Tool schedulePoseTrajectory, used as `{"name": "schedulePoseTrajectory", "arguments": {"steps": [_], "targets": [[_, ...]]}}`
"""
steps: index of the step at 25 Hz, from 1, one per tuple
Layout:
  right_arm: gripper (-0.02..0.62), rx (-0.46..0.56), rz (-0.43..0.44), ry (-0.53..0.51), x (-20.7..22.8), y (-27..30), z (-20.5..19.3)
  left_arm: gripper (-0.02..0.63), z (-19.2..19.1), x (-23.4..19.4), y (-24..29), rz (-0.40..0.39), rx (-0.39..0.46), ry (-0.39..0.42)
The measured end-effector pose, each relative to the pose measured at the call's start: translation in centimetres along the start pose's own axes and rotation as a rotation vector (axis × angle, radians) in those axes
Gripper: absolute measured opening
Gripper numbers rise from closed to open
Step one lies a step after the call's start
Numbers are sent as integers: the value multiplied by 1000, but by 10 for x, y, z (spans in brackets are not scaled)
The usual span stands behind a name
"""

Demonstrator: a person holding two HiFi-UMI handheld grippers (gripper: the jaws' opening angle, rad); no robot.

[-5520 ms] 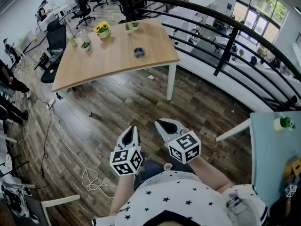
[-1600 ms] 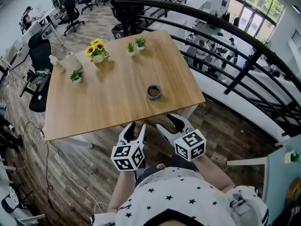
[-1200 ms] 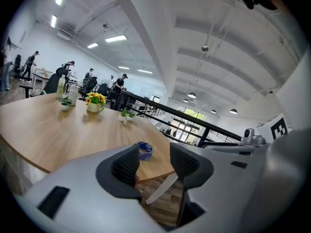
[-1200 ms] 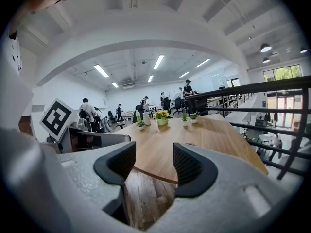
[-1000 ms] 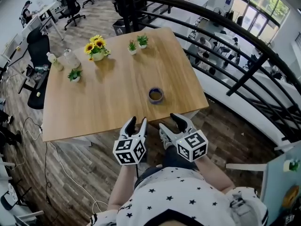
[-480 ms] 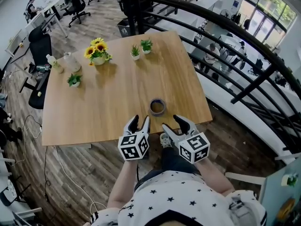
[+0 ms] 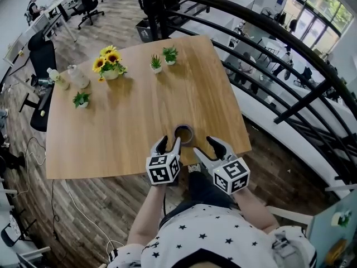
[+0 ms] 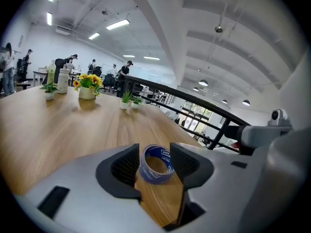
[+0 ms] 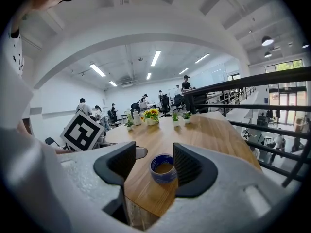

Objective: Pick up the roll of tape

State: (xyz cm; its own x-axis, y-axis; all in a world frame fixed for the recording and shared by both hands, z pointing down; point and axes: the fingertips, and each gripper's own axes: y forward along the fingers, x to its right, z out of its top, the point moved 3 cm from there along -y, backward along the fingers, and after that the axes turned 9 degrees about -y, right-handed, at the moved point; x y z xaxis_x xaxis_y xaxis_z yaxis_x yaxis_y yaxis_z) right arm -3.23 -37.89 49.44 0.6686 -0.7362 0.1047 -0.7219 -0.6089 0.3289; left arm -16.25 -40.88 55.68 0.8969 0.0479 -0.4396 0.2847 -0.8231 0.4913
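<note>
The roll of tape [image 7: 183,134] is a short blue ring with white print and a brownish inner side. It lies flat on the wooden table [image 7: 139,113], near the table's edge on the person's side and just in front of both grippers. The table top is smooth light wood with fine grain and rounded corners. The left gripper [image 7: 169,144] has its two grey jaws apart and holds nothing; in the left gripper view the roll shows in the gap just ahead of the ribbed black pads. The right gripper [image 7: 204,148] is also open and empty, with the roll ahead between its tips. Around the roll the wood is bare on all sides. Far from it, at the back side, stand one pot of sunflowers [image 7: 109,64], three small green plants [image 7: 155,63] and two bottles [image 7: 75,77]. A dark metal railing [image 7: 279,46] runs beside the table's right edge.
</note>
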Motion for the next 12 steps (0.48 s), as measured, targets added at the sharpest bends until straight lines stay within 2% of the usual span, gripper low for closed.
{"name": "schedulePoseTrajectory", "arguments": {"steps": [12], "targets": [[222,-16,-7,9,28,25,-1,178,-19,-19,60,64,-154,2]]}}
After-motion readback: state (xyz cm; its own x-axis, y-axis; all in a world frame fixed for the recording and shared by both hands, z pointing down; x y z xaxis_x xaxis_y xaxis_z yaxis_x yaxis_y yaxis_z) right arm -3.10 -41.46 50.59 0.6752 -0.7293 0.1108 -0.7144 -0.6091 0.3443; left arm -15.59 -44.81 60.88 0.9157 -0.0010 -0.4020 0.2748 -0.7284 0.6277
